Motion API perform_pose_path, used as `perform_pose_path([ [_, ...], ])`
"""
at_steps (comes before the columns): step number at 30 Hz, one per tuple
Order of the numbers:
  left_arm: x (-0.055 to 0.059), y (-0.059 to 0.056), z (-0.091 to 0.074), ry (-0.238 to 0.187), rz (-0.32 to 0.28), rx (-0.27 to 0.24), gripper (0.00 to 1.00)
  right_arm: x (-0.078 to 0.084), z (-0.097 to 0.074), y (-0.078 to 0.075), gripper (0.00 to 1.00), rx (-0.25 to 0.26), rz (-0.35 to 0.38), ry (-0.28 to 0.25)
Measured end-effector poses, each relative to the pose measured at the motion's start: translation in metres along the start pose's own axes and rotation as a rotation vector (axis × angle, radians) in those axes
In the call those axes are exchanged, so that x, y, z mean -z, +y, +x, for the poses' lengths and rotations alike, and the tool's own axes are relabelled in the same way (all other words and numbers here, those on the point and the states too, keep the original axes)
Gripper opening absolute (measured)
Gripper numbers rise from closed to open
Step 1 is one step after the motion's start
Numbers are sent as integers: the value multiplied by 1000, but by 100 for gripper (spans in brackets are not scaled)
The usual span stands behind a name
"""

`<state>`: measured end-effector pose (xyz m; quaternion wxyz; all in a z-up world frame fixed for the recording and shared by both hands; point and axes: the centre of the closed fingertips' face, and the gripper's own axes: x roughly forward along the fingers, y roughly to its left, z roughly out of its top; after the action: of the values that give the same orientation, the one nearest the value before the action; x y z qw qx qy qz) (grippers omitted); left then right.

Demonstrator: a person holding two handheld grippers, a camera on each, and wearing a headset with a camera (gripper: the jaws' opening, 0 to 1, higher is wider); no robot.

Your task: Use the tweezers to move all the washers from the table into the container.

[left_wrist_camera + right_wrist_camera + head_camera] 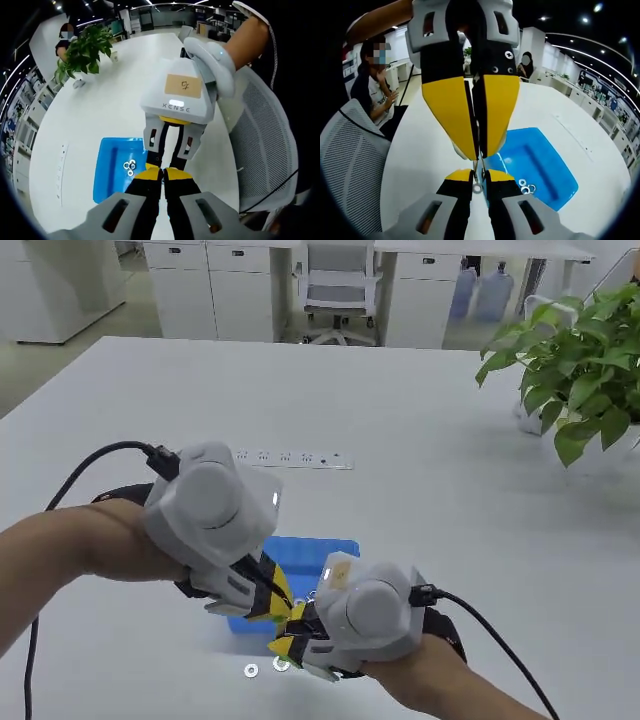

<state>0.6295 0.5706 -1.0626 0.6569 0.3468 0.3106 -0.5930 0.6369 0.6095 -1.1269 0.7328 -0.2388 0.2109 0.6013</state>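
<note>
Nearest the lens in the right gripper view, the right gripper has its yellow-tipped jaws drawn close with a narrow gap between them; whether they press on anything cannot be told. The left gripper reaches in from above, jaws clamped on the tweezers, whose thin legs point down into that gap. One washer sits at the tweezer tips; whether it is pinched or lying on the table is unclear. The blue container lies just beside, with stored washers on its floor, and the head view shows loose washers on the table at its near edge. The step in hand is judged to be carrying one washer to the container. The left gripper should apply an even squeeze, travel level over the container wall, and release only above the floor. A slackened grip or a knock against the right gripper would likely drop the washer short.
</note>
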Motion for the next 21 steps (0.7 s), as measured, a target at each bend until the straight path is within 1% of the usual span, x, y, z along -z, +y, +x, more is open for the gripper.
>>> perform_pose_path([
  [8, 7, -4, 4, 3, -14, 13, 5, 5, 6, 7, 12, -10, 12, 4],
  [10, 9, -5, 5, 6, -13, 16, 5, 7, 8, 8, 12, -10, 3, 9],
  [21, 15, -9, 12, 7, -26, 29, 5, 16, 12, 11, 12, -16, 13, 16],
])
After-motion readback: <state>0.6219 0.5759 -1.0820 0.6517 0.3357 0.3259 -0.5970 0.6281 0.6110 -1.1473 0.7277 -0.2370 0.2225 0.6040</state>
